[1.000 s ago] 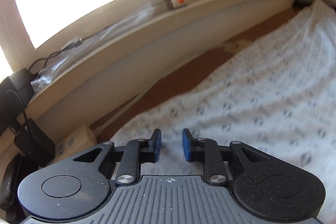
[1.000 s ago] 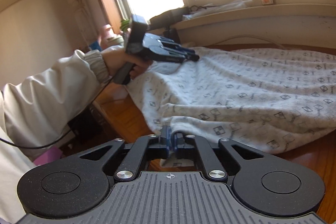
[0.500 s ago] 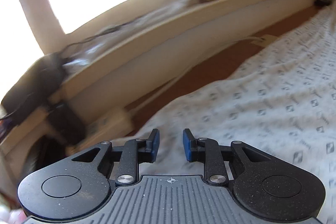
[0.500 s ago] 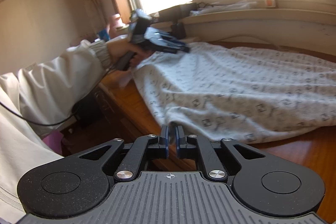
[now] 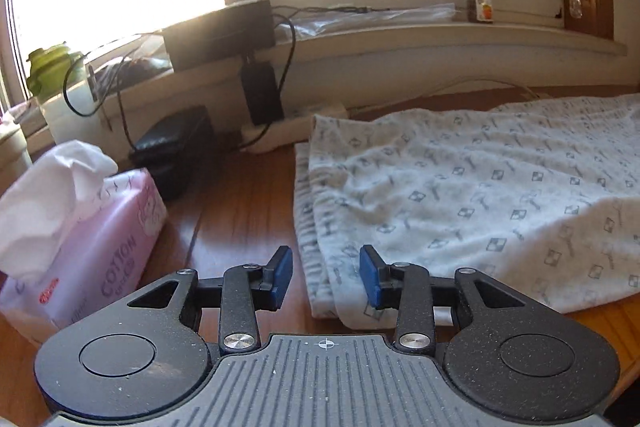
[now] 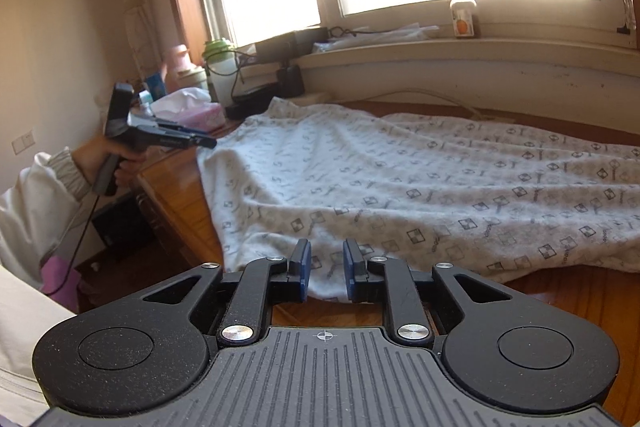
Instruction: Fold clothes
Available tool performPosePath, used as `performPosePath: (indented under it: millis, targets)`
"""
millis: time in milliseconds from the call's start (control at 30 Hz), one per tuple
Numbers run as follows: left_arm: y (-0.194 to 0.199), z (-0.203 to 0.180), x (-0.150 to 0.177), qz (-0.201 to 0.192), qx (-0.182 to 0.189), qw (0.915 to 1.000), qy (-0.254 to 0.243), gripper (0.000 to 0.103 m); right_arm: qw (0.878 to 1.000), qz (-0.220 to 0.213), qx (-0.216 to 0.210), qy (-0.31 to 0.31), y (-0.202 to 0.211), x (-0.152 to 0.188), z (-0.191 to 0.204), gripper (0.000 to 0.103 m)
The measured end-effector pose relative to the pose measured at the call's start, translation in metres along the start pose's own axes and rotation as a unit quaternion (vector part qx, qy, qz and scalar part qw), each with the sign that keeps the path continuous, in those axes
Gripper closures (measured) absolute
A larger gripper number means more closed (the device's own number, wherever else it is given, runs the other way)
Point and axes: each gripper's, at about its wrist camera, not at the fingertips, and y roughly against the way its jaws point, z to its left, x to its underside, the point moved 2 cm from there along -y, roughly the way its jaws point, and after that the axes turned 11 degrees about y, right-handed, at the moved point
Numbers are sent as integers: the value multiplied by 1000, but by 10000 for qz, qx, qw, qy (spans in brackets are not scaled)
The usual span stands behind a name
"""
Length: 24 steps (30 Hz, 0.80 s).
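A white garment with a grey square print (image 6: pixel 400 183) lies spread flat on the wooden table (image 6: pixel 580 291). It also shows in the left wrist view (image 5: pixel 460 195). My left gripper (image 5: pixel 326 273) is open and empty, just above the garment's near left corner with its ribbed hem. In the right wrist view it (image 6: pixel 200 141) hangs at the garment's left edge, held by a hand. My right gripper (image 6: pixel 326 269) is open and empty over the garment's near edge.
A pink tissue box (image 5: pixel 92 231) stands left of the garment. Behind it are black boxes (image 5: pixel 176 143), cables, a power strip (image 5: pixel 296 127) and a green-lidded bottle (image 5: pixel 60 87). A small bottle (image 6: pixel 463 14) stands on the windowsill. The table's left edge (image 6: pixel 168 195) drops off.
My left gripper has pulled back to the garment's left corner and opened wider. My right gripper has let go of the garment's edge and opened.
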Motion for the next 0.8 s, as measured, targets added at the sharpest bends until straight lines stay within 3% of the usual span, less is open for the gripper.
performPosePath:
  millis: [67, 133, 367, 433, 500, 567, 633, 700, 767, 800]
  targets:
    - [-1, -1, 3, -27, -1, 10000, 47, 64, 10000, -13, 36, -2, -2, 1, -2, 83]
    - [-2, 1, 3, 13, 185, 9998, 100, 90, 9999, -32, 79, -58, -1, 3, -6, 83]
    - [3, -7, -4, 37, -354, 9991, -213, 94, 9991, -122, 325, -235, 15, 13, -21, 79]
    - [9, -11, -11, -121, -519, 9984, -167, 87, 9985, -141, 451, -274, 21, 16, -27, 74]
    - [13, -19, -24, -312, -351, 9989, -15, 59, 9974, -186, 631, -297, 27, 18, -34, 74]
    - [11, -38, -36, -512, -152, 9985, -83, 47, 9954, -234, 882, -294, 36, 19, -42, 74]
    - [4, -63, -49, -647, 120, 9977, -159, 45, 9930, -279, 1111, -306, 45, 20, -51, 74]
    - [-6, -93, -62, -735, 470, 9960, -168, 33, 9901, -319, 1322, -342, 55, 21, -61, 74]
    - [-19, -126, -72, -813, 830, 9930, -220, 30, 9863, -333, 1573, -379, 68, 25, -73, 73]
    - [-25, -143, -77, -825, 1004, 9912, -258, 24, 9841, -340, 1698, -397, 75, 27, -79, 70]
